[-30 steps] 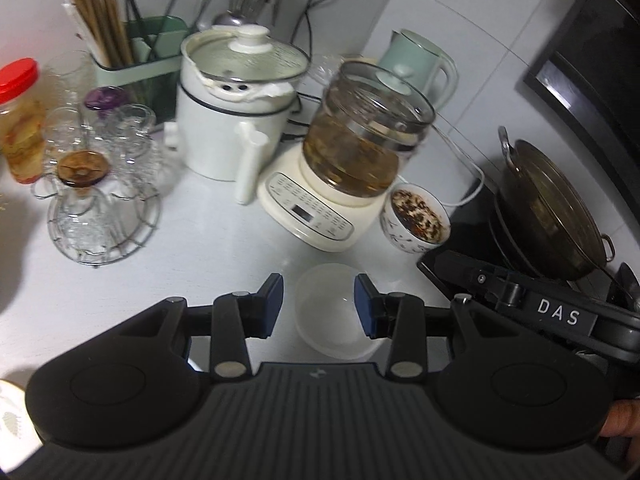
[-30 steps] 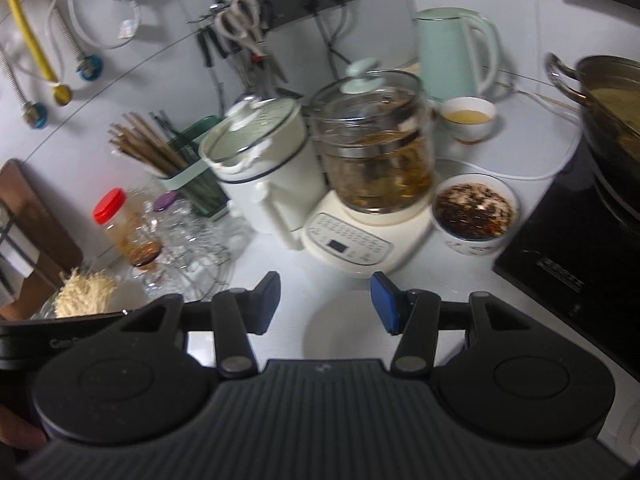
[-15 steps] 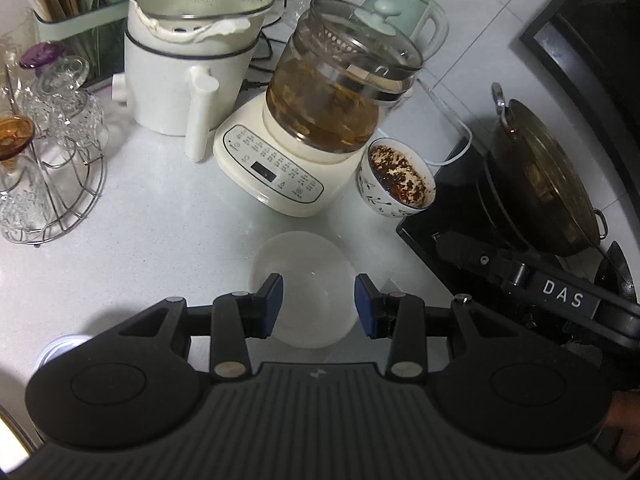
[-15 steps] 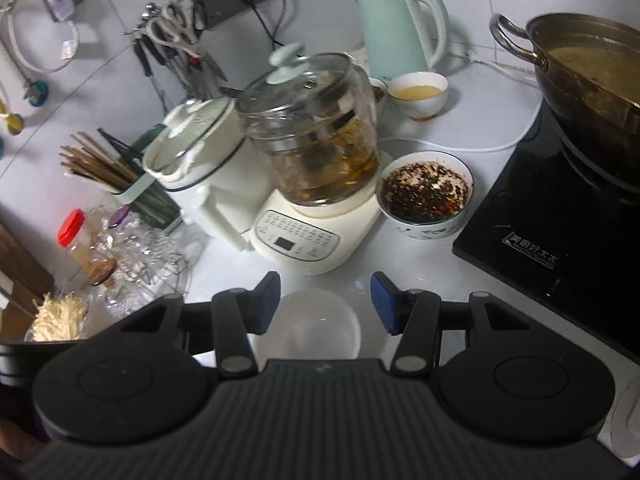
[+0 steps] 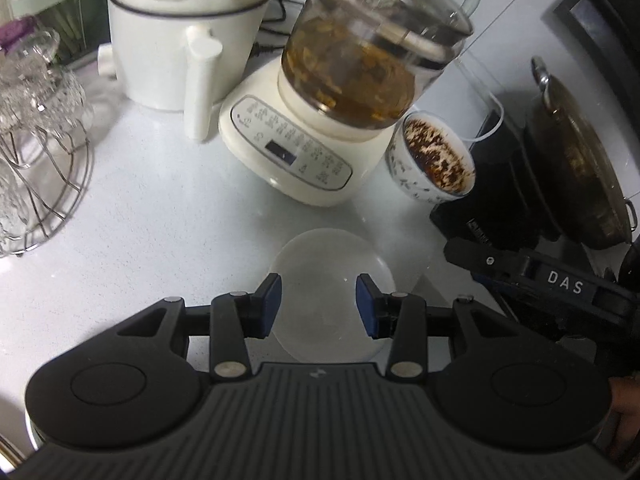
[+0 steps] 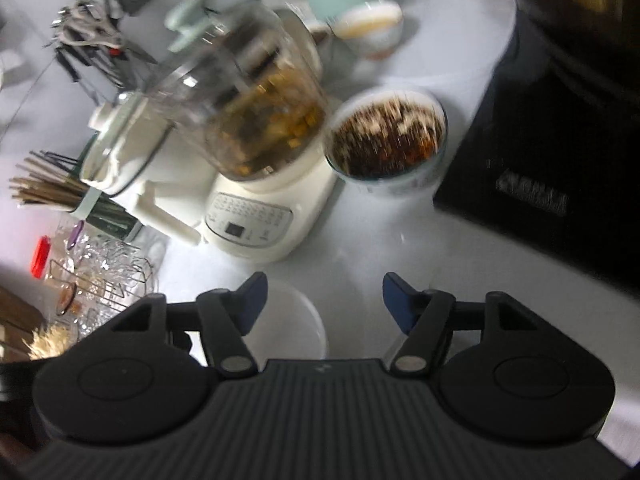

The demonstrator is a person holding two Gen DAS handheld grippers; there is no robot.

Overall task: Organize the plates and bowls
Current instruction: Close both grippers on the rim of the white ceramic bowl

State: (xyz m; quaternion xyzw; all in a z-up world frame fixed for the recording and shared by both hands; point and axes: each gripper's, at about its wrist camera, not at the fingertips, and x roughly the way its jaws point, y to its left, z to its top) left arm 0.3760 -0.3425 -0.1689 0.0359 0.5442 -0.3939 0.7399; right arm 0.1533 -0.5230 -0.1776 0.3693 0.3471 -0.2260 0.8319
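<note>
A translucent white bowl [image 5: 332,264] sits on the white counter [image 5: 160,220]. My left gripper [image 5: 318,304] hovers right over it, open, with its blue pads [image 5: 270,304] above the bowl and not pressing on it. In the blurred right wrist view the same bowl [image 6: 292,324] lies low, near the left finger of my right gripper [image 6: 324,296], whose jaws are opening with nothing gripped. A patterned bowl of dark red flakes [image 5: 436,164] [image 6: 388,136] stands beside the kettle base. A small bowl of yellow liquid [image 6: 372,24] sits further back.
A glass-pot kettle on a cream base [image 5: 320,120], a white cooker [image 5: 180,40] and a wire rack of glasses [image 5: 36,140] crowd the back and left. A black induction hob [image 5: 492,200] with a wok [image 5: 576,160] borders the right. The right gripper's black body shows at right.
Both grippers have come down and forward, closing in on the translucent bowl. The right gripper's jaws have widened and its view has rolled.
</note>
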